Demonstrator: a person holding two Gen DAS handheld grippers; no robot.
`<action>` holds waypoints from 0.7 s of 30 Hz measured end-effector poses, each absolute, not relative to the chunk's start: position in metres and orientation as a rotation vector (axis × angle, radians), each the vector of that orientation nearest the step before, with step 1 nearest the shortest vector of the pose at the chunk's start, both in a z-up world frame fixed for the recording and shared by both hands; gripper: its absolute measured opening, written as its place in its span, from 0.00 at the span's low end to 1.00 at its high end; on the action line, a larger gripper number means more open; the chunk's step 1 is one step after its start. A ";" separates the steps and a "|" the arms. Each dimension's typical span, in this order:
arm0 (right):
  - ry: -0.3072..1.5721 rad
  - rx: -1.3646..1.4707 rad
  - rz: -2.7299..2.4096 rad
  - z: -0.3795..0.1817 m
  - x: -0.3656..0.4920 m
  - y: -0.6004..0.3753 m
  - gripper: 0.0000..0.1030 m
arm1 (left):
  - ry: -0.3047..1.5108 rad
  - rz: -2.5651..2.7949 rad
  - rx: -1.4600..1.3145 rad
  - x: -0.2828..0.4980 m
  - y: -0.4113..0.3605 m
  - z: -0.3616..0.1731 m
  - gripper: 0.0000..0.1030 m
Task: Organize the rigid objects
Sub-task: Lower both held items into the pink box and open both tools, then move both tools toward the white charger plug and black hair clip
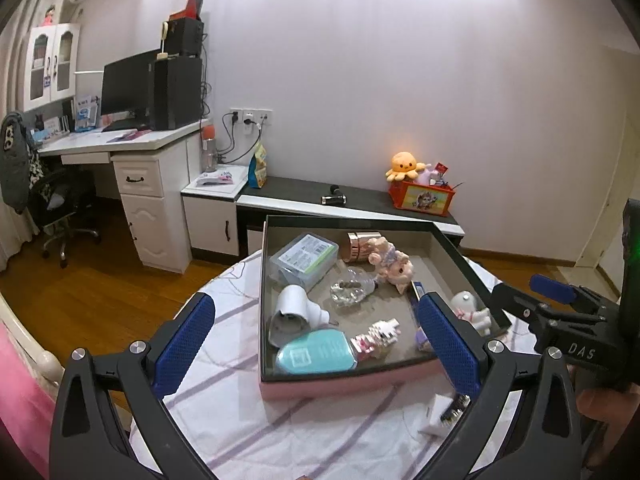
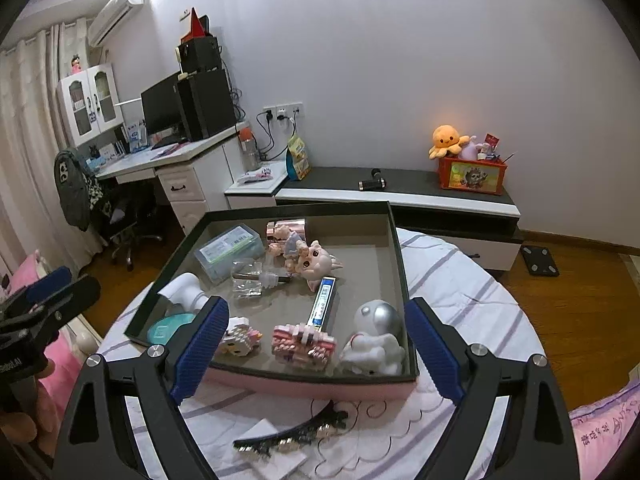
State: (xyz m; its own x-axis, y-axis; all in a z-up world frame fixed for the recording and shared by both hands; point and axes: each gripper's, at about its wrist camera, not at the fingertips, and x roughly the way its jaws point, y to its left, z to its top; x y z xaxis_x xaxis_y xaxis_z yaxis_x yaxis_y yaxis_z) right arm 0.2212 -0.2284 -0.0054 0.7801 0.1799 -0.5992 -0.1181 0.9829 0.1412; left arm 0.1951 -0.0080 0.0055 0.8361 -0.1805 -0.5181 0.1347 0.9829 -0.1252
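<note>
Both tools hover w/ jaws spread wide, nothing between the pads: left tool (image 1: pixel 316 344) and right tool (image 2: pixel 316 348) sit at the near edge of the pink box (image 2: pixel 312 388) on the round counter (image 2: pixel 460 280). Box already holds most items, e.g. doll (image 2: pixel 312 260), astronaut (image 2: pixel 376 336), brick toy (image 2: pixel 302 342). Still outside, on the counter in front of the box: hair clip (image 2: pixel 292 434) lying across a white card (image 2: pixel 276 440). Step looks like btwn picks, one drop done. Next move prob calls for the right tool to dip low, straddle the thin clip, close, then lift it over the box wall.
</note>
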 end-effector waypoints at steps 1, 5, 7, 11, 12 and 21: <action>0.648 0.102 0.164 -0.003 0.216 -0.229 0.88 | 0.556 -0.168 -0.086 0.192 -0.008 0.006 1.00; 0.622 0.107 0.169 0.007 0.202 -0.227 0.88 | 0.563 -0.172 -0.094 0.179 -0.005 0.007 1.00; 0.608 0.106 0.178 0.012 0.194 -0.226 0.88 | 0.565 -0.169 -0.098 0.174 -0.003 0.008 1.00; 0.591 0.109 0.195 0.016 0.179 -0.224 0.88 | 0.566 -0.166 -0.103 0.163 0.001 0.008 1.00; 0.586 0.109 0.200 0.017 0.175 -0.225 0.89 | 0.567 -0.164 -0.103 0.159 0.001 0.008 1.00; 0.569 0.129 0.183 0.013 0.133 -0.239 0.89 | 0.562 -0.149 -0.089 0.128 0.001 0.009 1.00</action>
State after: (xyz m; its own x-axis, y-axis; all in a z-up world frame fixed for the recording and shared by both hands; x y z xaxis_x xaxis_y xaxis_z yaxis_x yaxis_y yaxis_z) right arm 0.1335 -0.2386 0.0133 0.8270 0.2074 -0.5226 -0.1360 0.9757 0.1719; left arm 0.1278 0.0009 0.0088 0.8359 -0.1652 -0.5234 0.1168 0.9853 -0.1245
